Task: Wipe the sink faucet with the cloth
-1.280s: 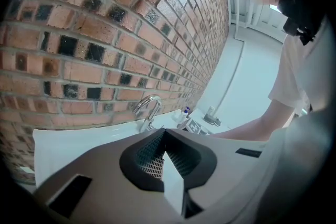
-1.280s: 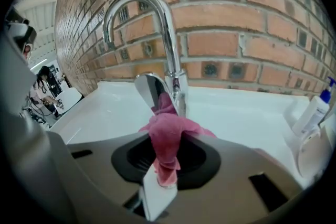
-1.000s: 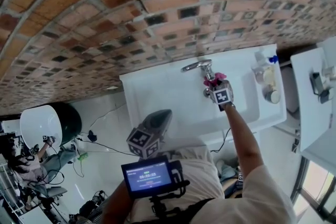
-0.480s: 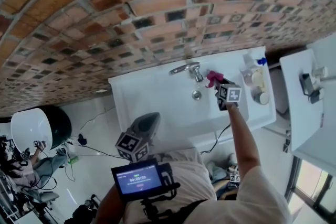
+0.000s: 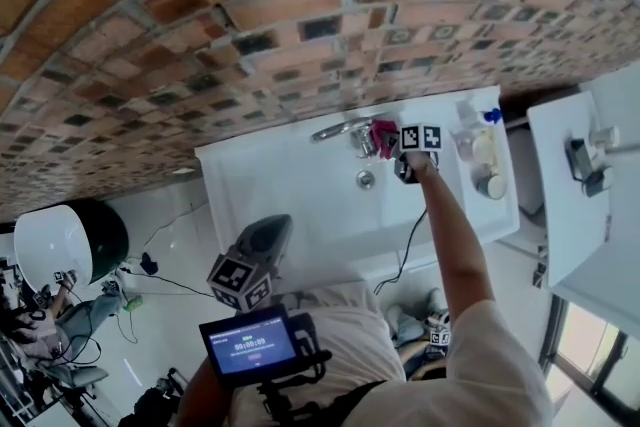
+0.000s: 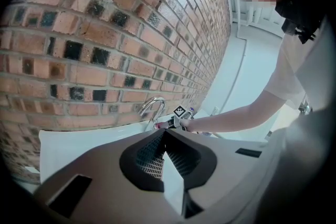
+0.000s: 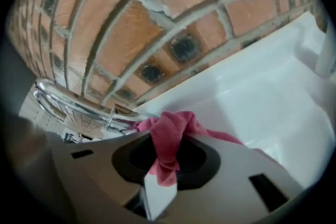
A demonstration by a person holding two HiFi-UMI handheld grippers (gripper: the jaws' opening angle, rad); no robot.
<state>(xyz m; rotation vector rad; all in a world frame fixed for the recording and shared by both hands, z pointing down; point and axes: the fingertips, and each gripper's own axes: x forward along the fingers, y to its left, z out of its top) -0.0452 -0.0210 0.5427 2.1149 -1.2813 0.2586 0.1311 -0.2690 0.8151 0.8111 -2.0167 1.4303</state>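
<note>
The right gripper (image 7: 160, 186) pinches the pink cloth (image 7: 170, 136) in its jaws, bunched ahead of them just beside the base of the chrome faucet (image 5: 340, 128) at the back of the white sink (image 5: 280, 195). Whether cloth and metal touch is hard to tell. From these jaws the spout runs off to the left along the brick wall, so the wipe likely calls for a leftward sweep. The left gripper (image 6: 167, 165), jaws closed on nothing, hangs well apart by the person's body, so the right is nearer.
</note>
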